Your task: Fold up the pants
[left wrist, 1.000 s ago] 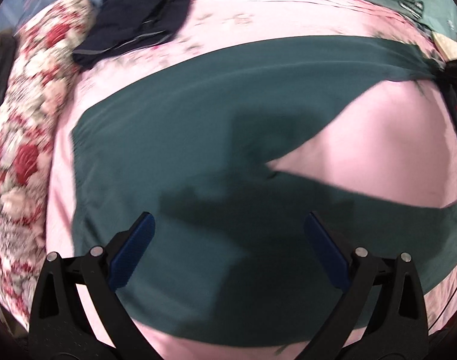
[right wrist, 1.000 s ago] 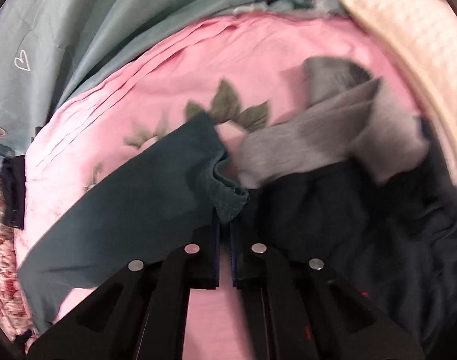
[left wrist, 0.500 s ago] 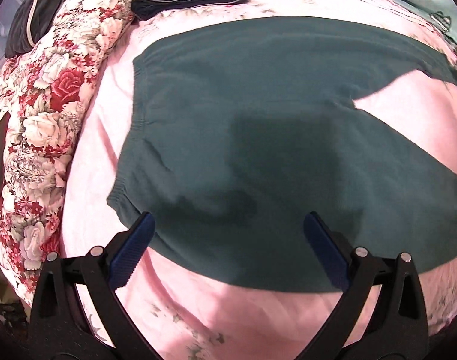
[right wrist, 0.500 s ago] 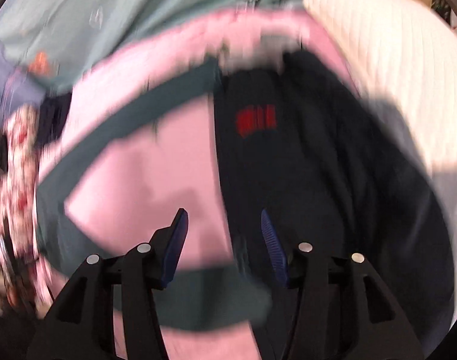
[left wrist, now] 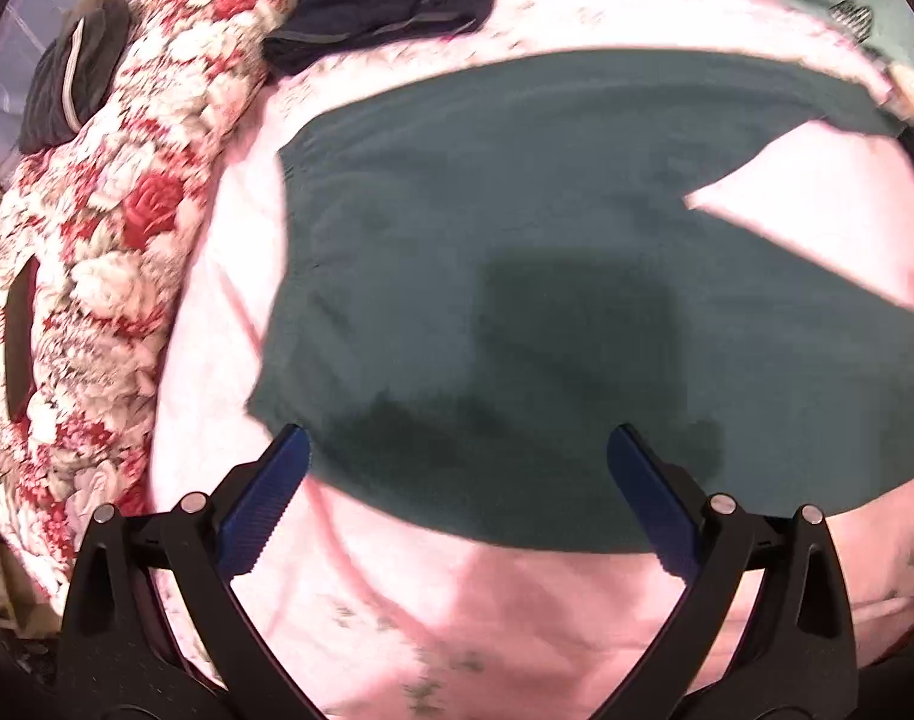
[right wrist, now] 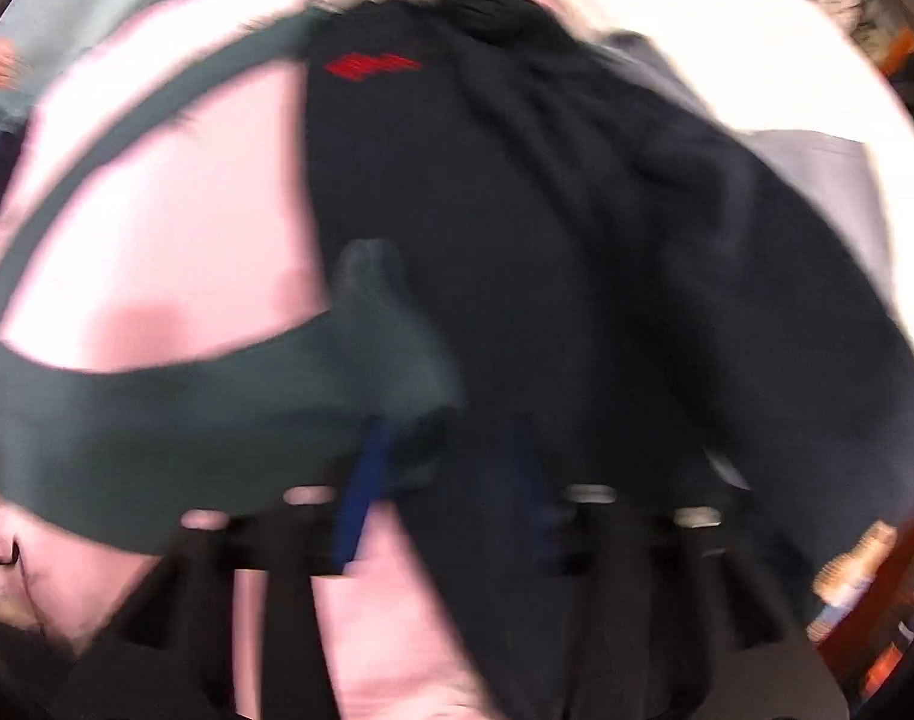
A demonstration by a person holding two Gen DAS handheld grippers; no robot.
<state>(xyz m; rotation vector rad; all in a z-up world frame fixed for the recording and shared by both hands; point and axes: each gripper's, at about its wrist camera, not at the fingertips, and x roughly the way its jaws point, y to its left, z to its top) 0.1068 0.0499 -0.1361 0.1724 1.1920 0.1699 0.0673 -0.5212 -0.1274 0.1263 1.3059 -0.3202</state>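
Gaping left tool [left wrist: 457, 462] hovers over green pants [left wrist: 547, 276]; blurred right tool's [right wrist: 444, 468] grip unreadable.

One green pants [left wrist: 517, 276], two dark garments [left wrist: 384, 0] [right wrist: 577, 240]

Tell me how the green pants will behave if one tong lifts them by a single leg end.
The pants lie flat and thin on the pink sheet, so they will likely hang limp and sag. They look light for their spread. In the right view a leg end is rumpled near the right tongs, which suggests that the fabric bunches easily.
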